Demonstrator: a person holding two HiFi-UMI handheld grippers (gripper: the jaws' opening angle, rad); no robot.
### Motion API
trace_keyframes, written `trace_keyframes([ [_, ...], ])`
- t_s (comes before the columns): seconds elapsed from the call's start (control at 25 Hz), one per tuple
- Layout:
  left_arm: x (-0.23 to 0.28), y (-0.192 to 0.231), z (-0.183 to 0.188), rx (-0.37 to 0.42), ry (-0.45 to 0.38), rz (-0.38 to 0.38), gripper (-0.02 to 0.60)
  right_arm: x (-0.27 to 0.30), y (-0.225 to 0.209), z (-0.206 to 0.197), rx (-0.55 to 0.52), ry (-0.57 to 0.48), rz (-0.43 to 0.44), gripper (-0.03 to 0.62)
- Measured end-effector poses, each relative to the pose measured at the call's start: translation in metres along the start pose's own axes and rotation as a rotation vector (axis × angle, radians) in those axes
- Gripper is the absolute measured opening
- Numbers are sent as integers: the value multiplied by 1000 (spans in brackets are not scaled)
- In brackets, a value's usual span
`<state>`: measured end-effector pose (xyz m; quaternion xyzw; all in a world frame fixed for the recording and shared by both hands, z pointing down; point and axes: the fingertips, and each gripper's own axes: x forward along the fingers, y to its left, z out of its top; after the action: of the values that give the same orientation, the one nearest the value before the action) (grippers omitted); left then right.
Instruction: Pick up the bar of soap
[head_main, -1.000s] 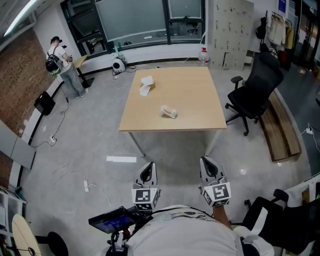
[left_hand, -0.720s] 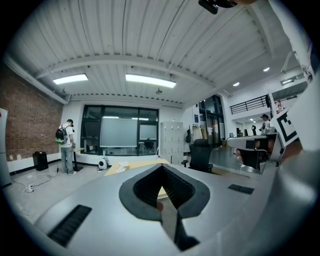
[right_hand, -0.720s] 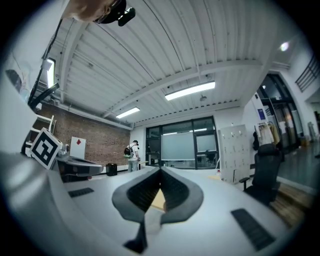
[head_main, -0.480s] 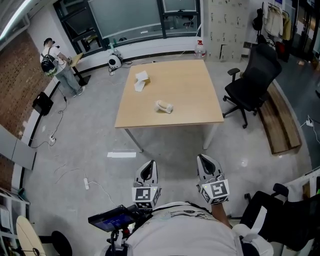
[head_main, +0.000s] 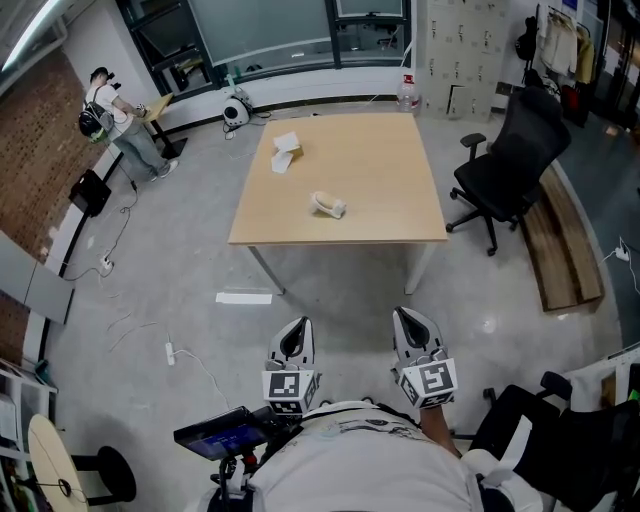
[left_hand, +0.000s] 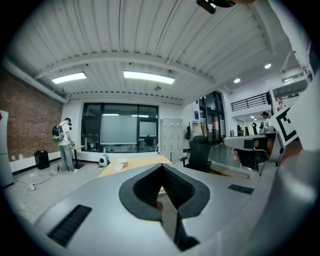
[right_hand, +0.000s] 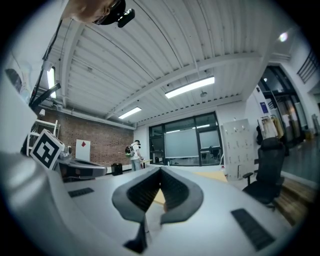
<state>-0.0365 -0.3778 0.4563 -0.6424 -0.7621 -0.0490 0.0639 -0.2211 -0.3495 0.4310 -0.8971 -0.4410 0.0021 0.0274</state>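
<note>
Two closed, empty tools: left hand-held gripper, right hand-held gripper. Surface at twelve o'clock, well apart. Likely bar of soap lies mid-surface; white box at eleven o'clock. Untouched: approach, grasp and lift all remain.

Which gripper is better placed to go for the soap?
Left, marginally. The left gripper and right gripper are both shut, empty, far short of the table, but the soap lies slightly toward the left.

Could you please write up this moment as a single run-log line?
stage: pre-reach | left gripper: shut, empty | right gripper: shut, empty | pale rounded soap bar: untouched, lying on light wooden table, beyond both grippers
</note>
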Motion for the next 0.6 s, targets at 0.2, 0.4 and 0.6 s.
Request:
trace_keyframes([
  [0.2,-1,-16,-8,-14,20,-9,0,-9,-2,-3,13,2,24,5],
  [0.4,3,-25,-17,-17,19,-20,0,-10,-6,-9,25,9,32,5],
  [0.6,15,-25,-18,-1,55,-33,0,7,-7,-12,35,19,53,5],
])
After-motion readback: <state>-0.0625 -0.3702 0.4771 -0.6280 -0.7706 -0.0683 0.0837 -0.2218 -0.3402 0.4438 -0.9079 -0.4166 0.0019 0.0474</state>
